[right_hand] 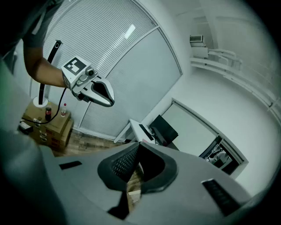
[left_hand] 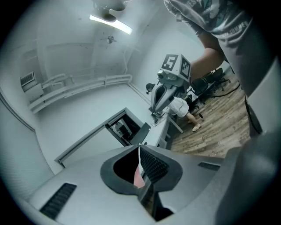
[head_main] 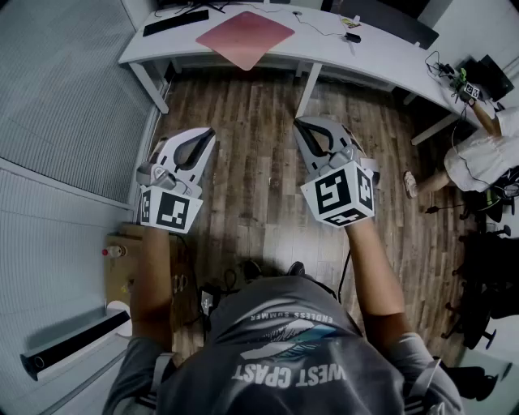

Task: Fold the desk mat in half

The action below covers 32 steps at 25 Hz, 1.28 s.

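Observation:
A pink desk mat (head_main: 246,38) lies flat on the white desk (head_main: 162,44) at the top of the head view, one corner hanging over the front edge. My left gripper (head_main: 209,132) and right gripper (head_main: 298,124) are held in the air over the wooden floor, well short of the desk, both shut with nothing between the jaws. In the left gripper view my left gripper (left_hand: 139,146) has its tips together, and a sliver of the pink mat (left_hand: 137,178) shows through the gap behind them. The right gripper view shows my right gripper (right_hand: 138,145) closed and empty.
A black keyboard (head_main: 175,22) lies on the desk left of the mat, and a cable and small dark device (head_main: 351,36) to its right. Another person (head_main: 478,154) crouches at the right. Cardboard boxes with a bottle (head_main: 113,252) stand at the left.

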Available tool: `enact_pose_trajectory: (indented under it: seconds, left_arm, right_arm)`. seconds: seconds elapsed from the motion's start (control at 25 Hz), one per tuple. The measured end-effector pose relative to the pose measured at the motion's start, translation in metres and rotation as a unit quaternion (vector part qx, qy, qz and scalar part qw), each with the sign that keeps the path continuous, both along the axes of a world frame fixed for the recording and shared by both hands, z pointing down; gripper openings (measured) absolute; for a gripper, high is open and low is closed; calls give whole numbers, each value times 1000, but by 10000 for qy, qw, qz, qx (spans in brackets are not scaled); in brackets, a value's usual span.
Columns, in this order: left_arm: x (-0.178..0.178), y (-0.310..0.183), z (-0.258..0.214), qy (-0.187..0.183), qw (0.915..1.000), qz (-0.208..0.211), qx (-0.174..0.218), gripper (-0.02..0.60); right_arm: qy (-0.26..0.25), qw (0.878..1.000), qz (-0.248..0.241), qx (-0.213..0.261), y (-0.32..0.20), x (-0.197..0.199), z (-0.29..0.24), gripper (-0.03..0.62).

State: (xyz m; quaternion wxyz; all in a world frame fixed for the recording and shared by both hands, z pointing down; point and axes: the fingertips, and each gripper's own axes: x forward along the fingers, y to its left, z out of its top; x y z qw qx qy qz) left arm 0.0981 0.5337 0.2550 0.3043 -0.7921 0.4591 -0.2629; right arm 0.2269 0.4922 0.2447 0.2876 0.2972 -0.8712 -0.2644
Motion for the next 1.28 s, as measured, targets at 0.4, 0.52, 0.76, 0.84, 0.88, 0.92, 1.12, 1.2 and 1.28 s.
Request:
enact_pose_trajectory:
  seconds: [0.4, 0.52, 0.76, 0.84, 0.88, 0.92, 1.12, 1.2, 1.28]
  left_arm:
    - [-28, -14, 1, 64, 10000, 2, 7, 26]
    - [-34, -18, 1, 90, 10000, -10, 2, 26]
    - [-37, -41, 11, 110, 9999, -48, -106, 26]
    - [-34, -54, 15, 61, 9998, -76, -148, 26]
    - [-32, -62, 16, 31, 9998, -100, -167, 26]
    - [-32, -69, 18, 8, 9997, -134, -187, 26]
    - [-38, -113, 22, -22, 9989, -373, -284, 26]
    - [-38, -135, 22, -39, 9985, -462, -296, 26]
    - [-37, -155, 23, -37, 9979, -563, -311, 26]
  right_arm:
    - [-46, 9999, 12, -148, -15, -25, 4, 26]
    - [-126, 9996, -50, -229, -20, -34, 4, 28]
    - [-204, 9993, -126, -271, -46, -38, 10, 28]
    - [-233, 9992, -149, -288, -62, -35, 14, 28]
    - [-255, 9991, -163, -296, -71, -33, 16, 28]
    - [-282, 9990, -185, -308, -80, -33, 18, 28]
    - [-366, 9976, -441, -386, -130, -40, 25, 28]
    - [-371, 9969, -556, -420, -152, -42, 27, 28]
    - [-362, 9960, -675, -454, -174, -43, 30, 28]
